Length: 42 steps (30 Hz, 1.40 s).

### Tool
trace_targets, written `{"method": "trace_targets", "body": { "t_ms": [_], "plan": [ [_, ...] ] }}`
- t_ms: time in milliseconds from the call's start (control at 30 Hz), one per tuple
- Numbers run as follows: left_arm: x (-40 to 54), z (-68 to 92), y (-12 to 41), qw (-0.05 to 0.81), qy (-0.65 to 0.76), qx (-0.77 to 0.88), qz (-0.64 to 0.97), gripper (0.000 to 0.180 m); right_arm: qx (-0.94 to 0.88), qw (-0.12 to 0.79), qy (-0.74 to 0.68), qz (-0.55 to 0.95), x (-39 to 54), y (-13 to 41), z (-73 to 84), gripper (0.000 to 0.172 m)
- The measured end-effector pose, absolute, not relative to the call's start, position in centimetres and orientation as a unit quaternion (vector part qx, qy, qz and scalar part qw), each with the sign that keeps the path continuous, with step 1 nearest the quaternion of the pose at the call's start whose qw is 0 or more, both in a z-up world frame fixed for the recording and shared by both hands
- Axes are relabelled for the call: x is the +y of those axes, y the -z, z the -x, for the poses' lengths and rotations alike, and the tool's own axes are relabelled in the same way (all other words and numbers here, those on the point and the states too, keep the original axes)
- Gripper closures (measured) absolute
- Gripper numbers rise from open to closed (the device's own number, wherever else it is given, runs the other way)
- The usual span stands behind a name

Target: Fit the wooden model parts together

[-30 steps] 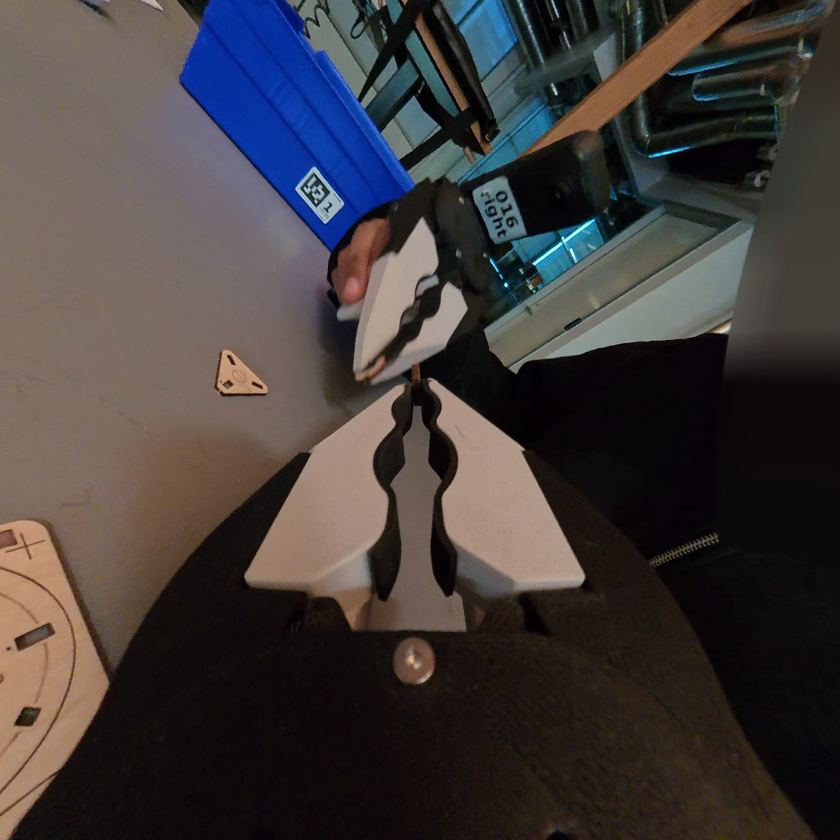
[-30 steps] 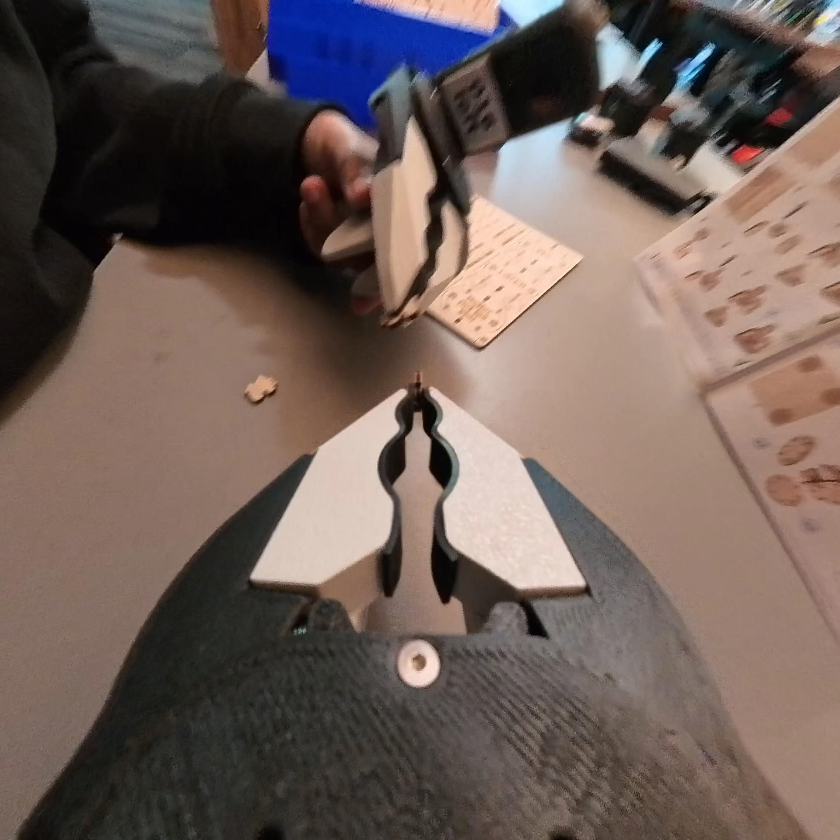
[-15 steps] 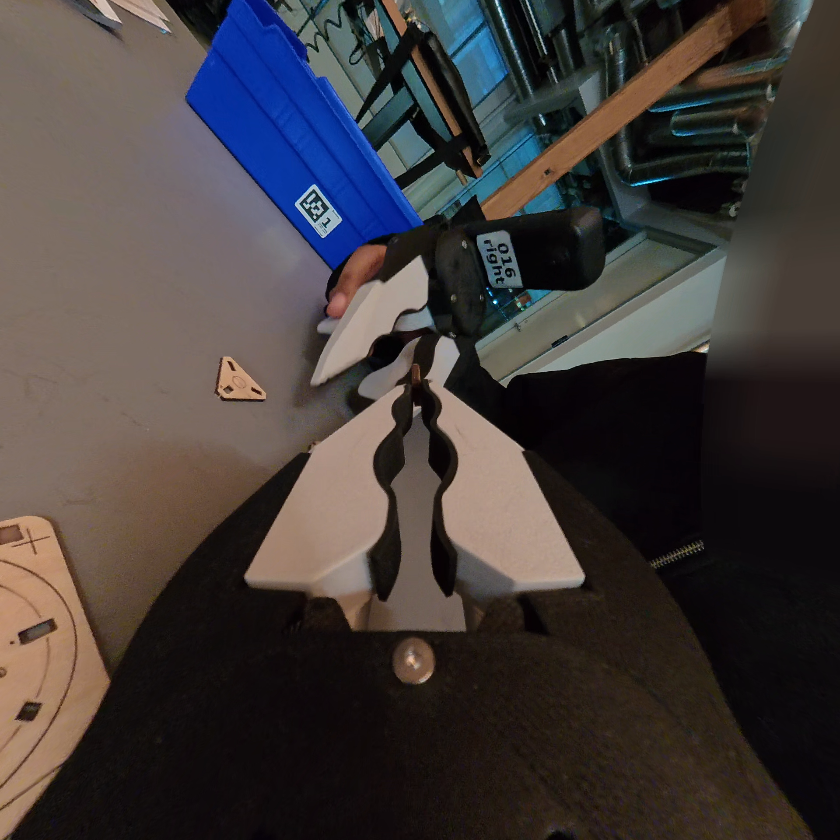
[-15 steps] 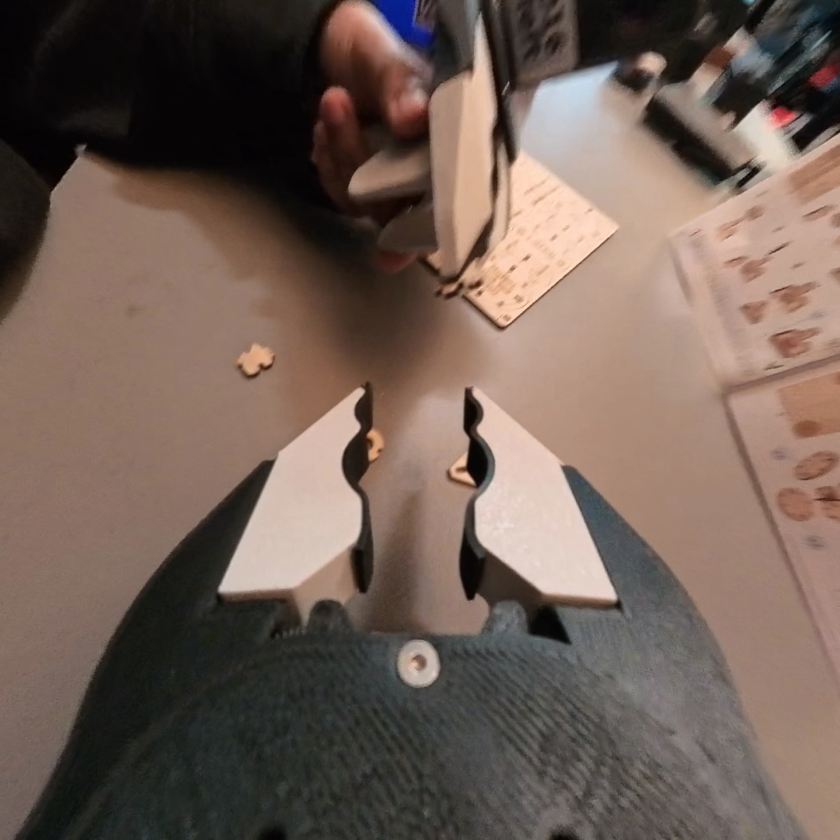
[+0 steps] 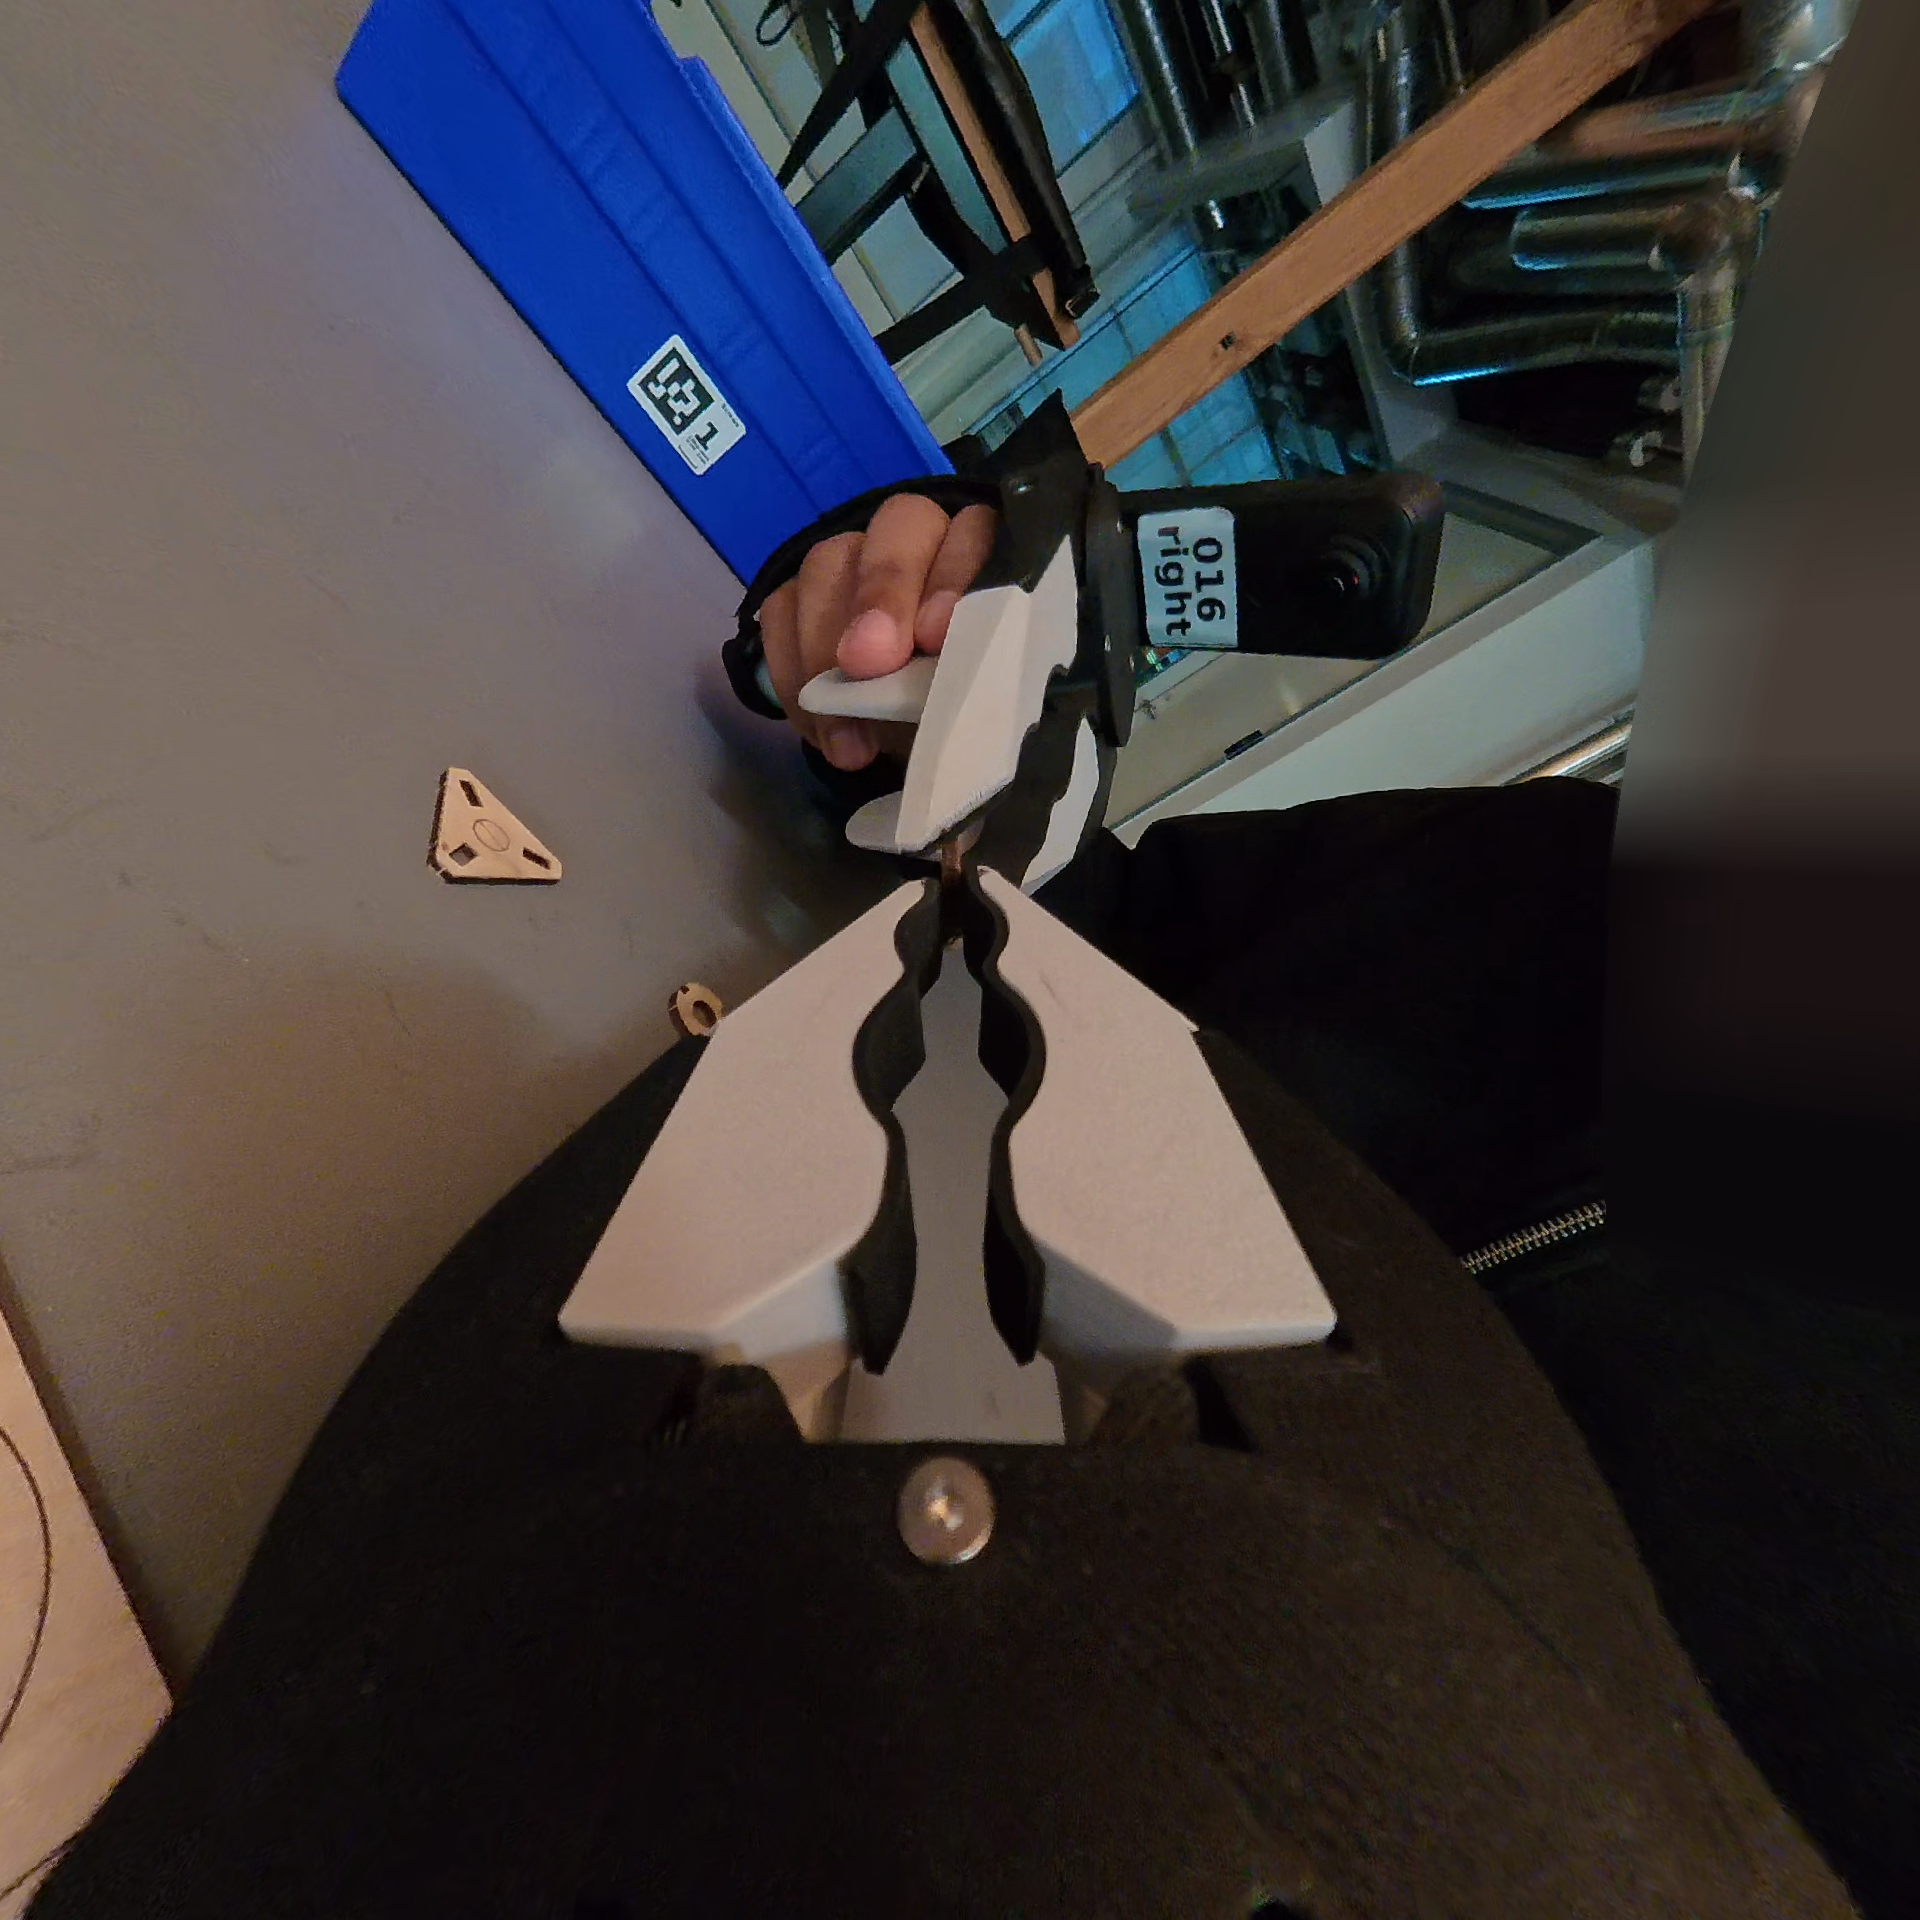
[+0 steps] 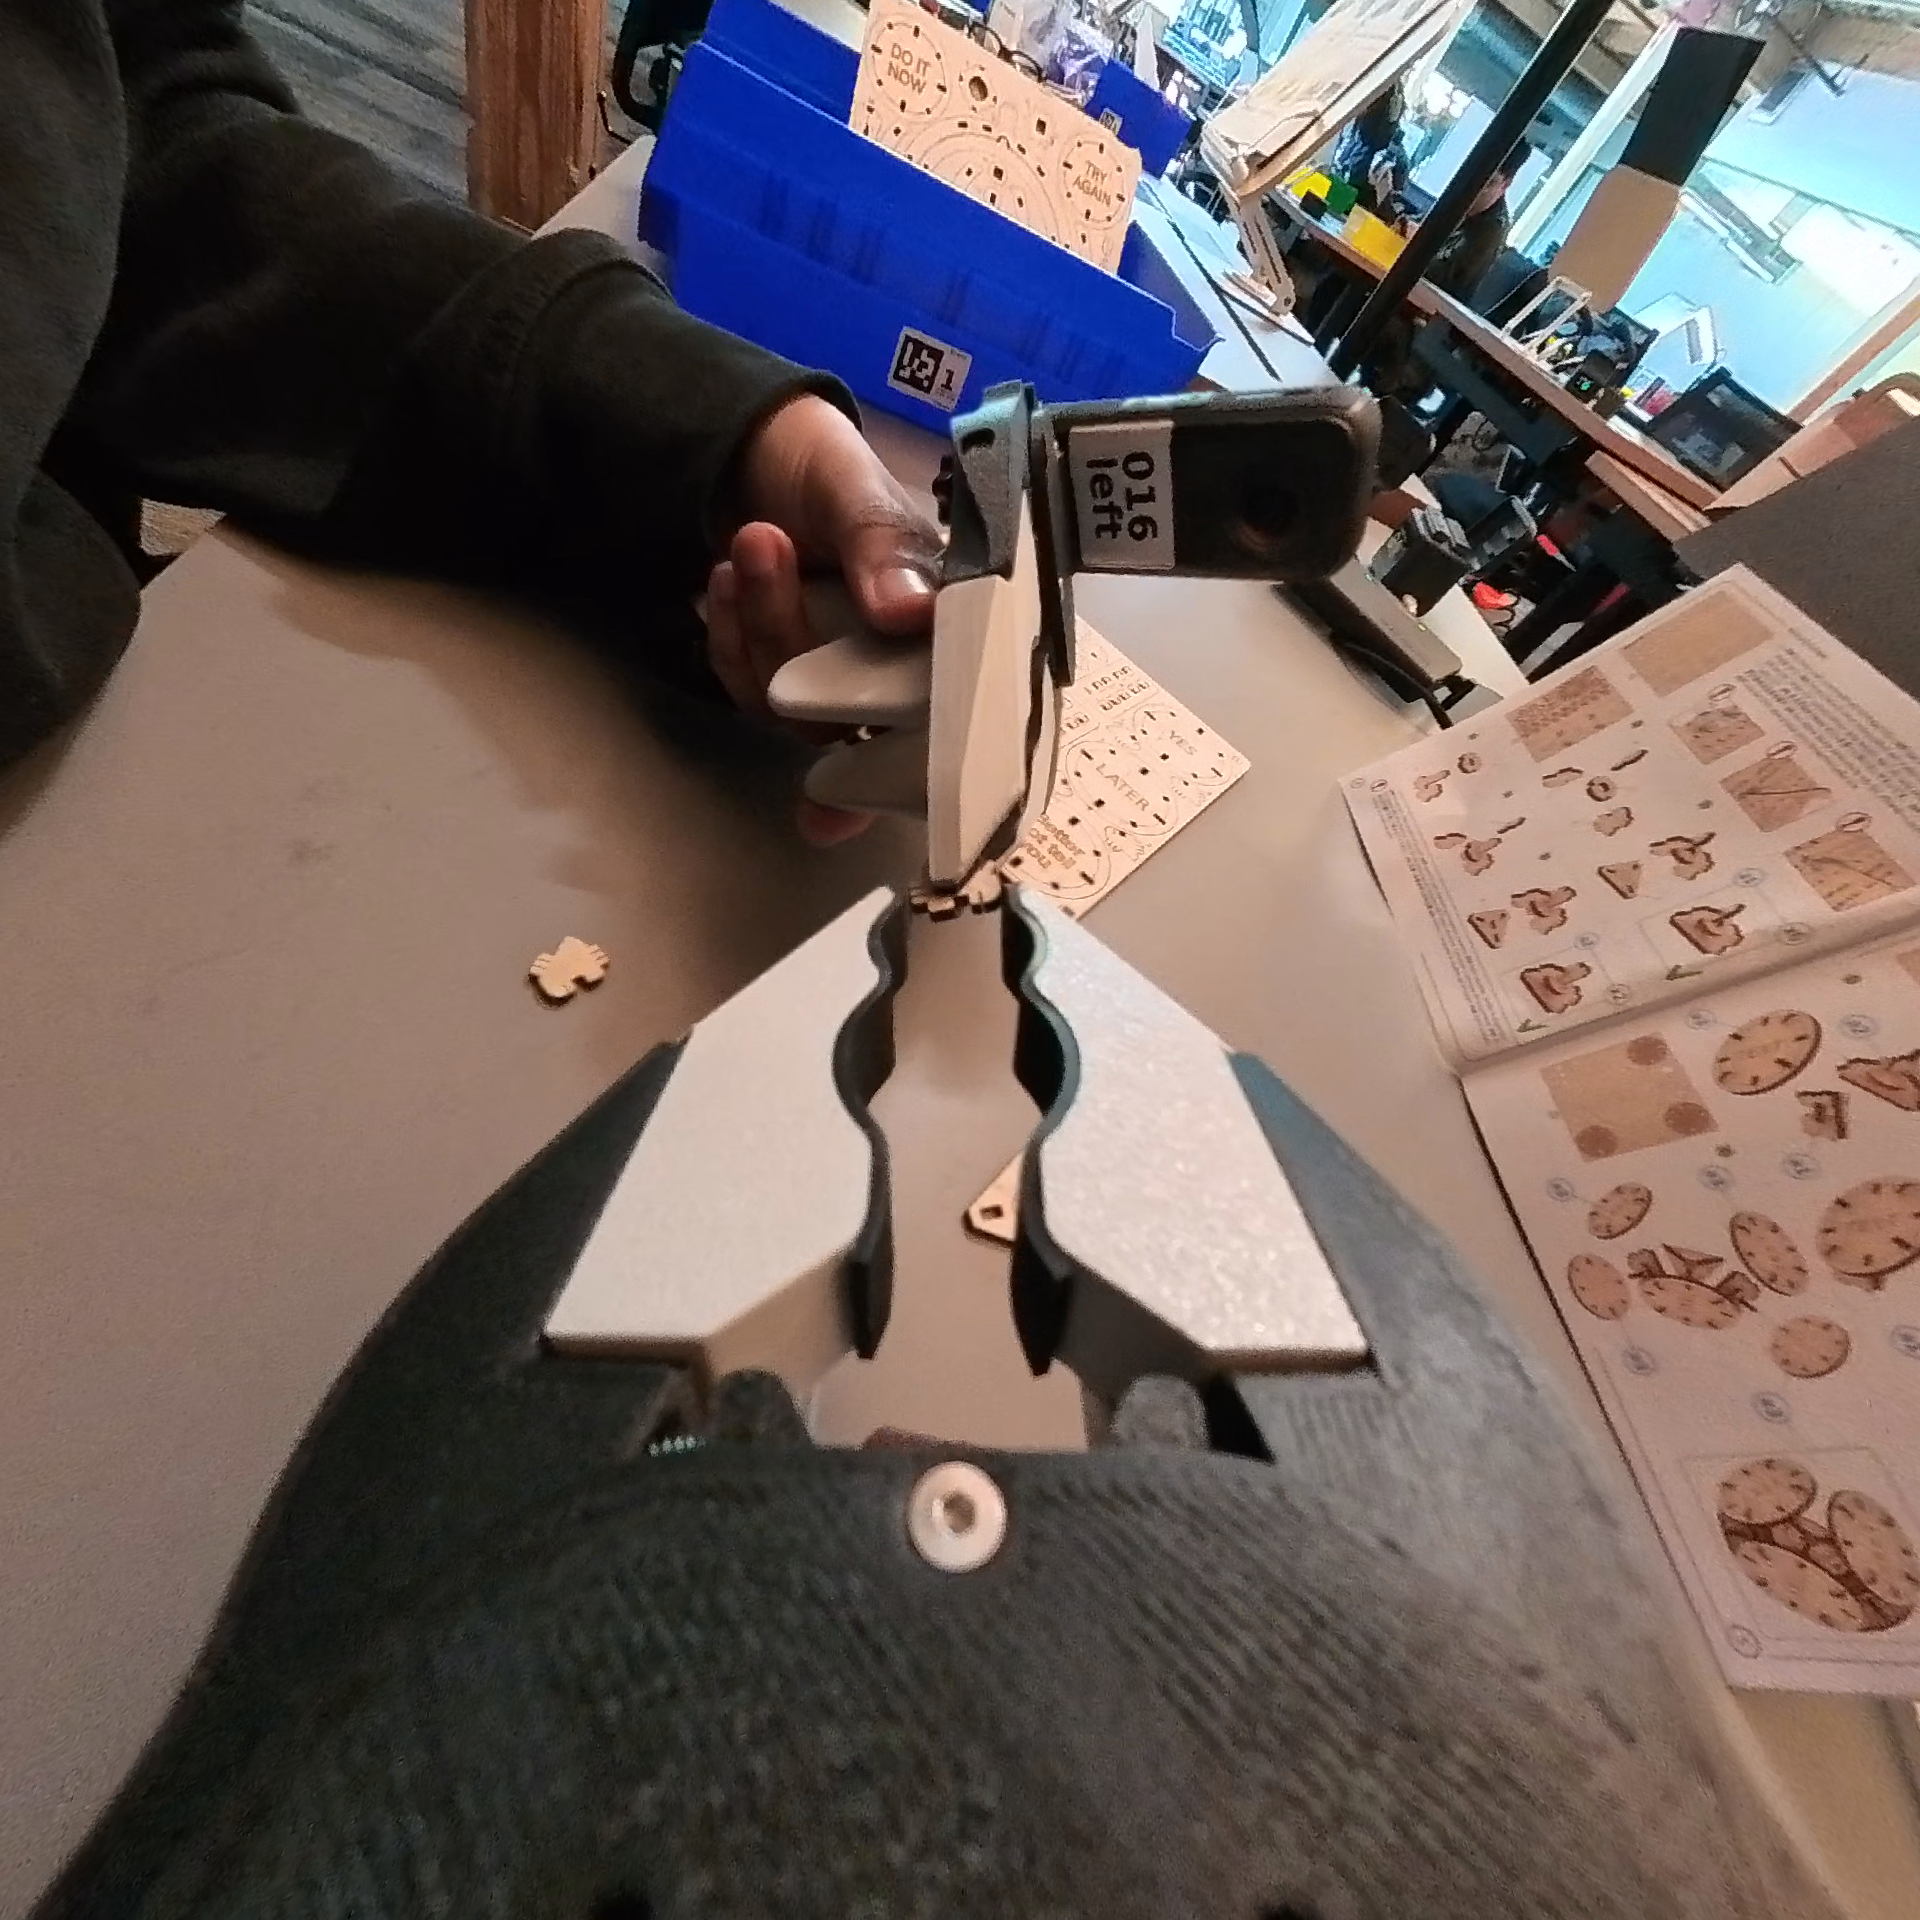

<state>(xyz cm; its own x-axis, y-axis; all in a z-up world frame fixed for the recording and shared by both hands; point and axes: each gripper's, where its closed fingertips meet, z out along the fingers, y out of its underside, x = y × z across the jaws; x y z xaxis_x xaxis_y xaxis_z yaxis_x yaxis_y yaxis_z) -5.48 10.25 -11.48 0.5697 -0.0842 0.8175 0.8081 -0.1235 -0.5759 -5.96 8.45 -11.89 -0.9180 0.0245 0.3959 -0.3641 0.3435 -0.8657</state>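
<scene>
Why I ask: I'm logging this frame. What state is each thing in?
left gripper: fingers shut on the small wooden piece.
right gripper: fingers parted around that piece; contact unclear.
booklet: lying open on the table.
blue bin: open-topped, wooden sheet standing in it.
triangular piece: lying flat, loose on the table.

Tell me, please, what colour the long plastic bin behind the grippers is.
Bright blue, clearest in the right wrist view.

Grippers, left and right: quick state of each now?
Left gripper: closed, pinching a small flat wooden piece at its tips.
Right gripper: jaws part open around that same piece; contact cannot be told.
</scene>
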Motion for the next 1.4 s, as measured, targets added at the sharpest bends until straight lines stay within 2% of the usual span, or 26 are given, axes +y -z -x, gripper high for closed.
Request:
{"method": "trace_targets", "body": {
  "t_ms": [200,433,1400],
  "plan": [
    [10.0,6.2,11.2,0.616,0.356,-0.290,0.641,0.175,-0.800,0.178,-0.565,-0.096,8.6,11.7,6.4,0.157],
    [10.0,6.4,10.8,0.627,0.351,-0.287,0.633,0.179,-0.798,0.186,-0.566,-0.089,8.6,11.4,6.7,0.157],
    [9.9,7.5,10.0,0.659,0.362,-0.313,0.581,0.177,-0.784,0.229,-0.573,-0.064,8.6,10.6,7.7,0.157]
  ]
}}
